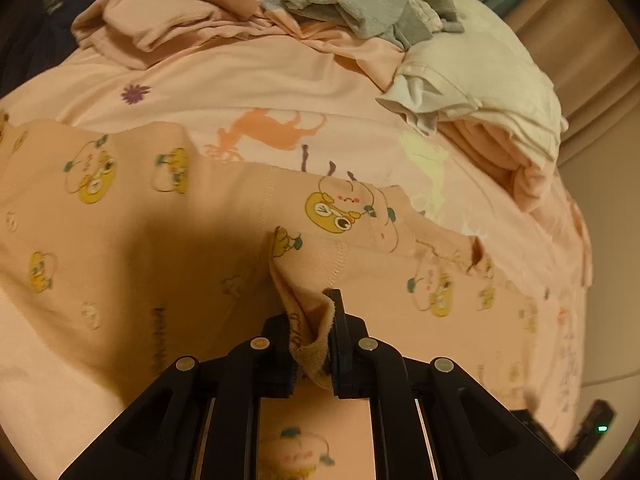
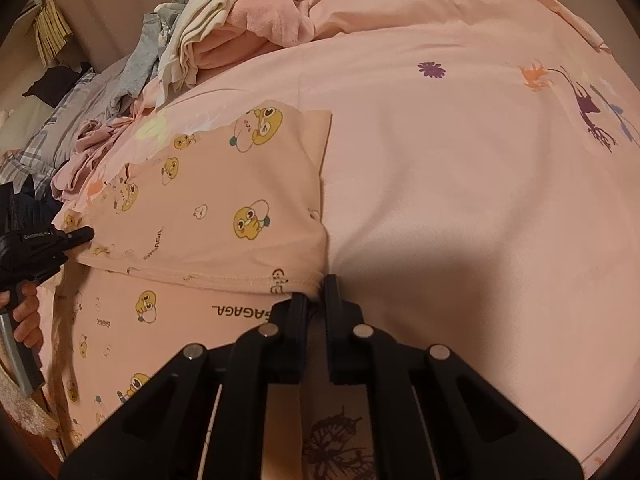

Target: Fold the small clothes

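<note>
Duck-print garment [image 2: 224, 200] on pink bed [image 2: 460, 184]

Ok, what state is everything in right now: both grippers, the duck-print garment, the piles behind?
left gripper: shut on a bunched hem of the duck-print garment.
right gripper: shut on the garment's hem corner.
duck-print garment: partly folded over itself on the pink bedsheet.
clothes pile: loosely stacked, not neatly folded.
</note>
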Tool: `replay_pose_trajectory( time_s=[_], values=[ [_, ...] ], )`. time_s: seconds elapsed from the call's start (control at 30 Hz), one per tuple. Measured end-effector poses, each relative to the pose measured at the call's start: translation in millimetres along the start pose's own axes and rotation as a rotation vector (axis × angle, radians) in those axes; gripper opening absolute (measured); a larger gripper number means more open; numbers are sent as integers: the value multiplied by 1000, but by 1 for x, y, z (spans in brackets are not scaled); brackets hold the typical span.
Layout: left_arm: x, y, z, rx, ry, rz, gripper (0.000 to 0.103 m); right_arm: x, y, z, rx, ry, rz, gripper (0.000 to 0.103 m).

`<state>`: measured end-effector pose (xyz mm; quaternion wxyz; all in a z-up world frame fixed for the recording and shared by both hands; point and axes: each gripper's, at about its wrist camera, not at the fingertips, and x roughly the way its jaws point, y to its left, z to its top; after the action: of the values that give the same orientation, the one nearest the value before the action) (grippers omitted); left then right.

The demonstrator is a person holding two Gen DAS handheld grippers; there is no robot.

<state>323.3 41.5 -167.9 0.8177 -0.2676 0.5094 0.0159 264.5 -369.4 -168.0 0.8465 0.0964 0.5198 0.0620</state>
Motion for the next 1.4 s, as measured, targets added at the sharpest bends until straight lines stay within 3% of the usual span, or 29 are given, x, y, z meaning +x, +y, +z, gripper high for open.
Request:
replay_pose_trajectory(
  time_s=[0.07, 0.2, 0.3, 0.4, 0.47, 0.53, 0.6, 0.73, 0.93, 1.13, 1.17, 1.23, 1.33, 1.4],
  values=[
    [-14, 8, 1, -31, -12, 5, 7, -1, 0, 1, 4, 23, -9, 9],
    [-50, 28, 5, -30, -72, 131, 7, -10, 4, -6, -46, 84, -71, 11],
    [-67, 50, 8, -64, -53, 106, 8, -18, 5, -12, -61, 112, -83, 15],
    [-89, 84, 9, -76, -74, 153, 8, -30, 4, -15, -23, 132, -45, 19],
    [-99, 114, 11, -136, -73, 173, 17, -41, 6, -16, -17, 131, -28, 21],
    [-108, 151, 11, -224, -67, 127, 59, -53, 10, -17, -25, 117, -9, 30],
    [-119, 191, 8, -341, -104, 65, 64, -61, 17, -18, -50, 101, -6, 47],
    [-130, 240, 10, -460, -172, 2, 64, -67, 27, -22, -90, 87, -36, 49],
    [-121, 286, 34, -550, -195, -38, 64, -61, 29, -25, -62, 133, -28, 48],
    [-105, 300, 55, -543, -239, -91, 63, -63, 32, -27, -39, 115, -48, 48],
    [-102, 299, 58, -547, -249, -94, 60, -63, 31, -26, -36, 113, -51, 48],
    [-100, 303, 61, -563, -251, -73, 34, -60, 30, -26, -24, 115, -49, 48],
    [-99, 303, 64, -541, -257, -8, 11, -54, 30, -26, -23, 128, -53, 48],
    [-98, 292, 65, -482, -258, 70, 8, -50, 29, -26, -22, 132, -67, 48]
  ],
)
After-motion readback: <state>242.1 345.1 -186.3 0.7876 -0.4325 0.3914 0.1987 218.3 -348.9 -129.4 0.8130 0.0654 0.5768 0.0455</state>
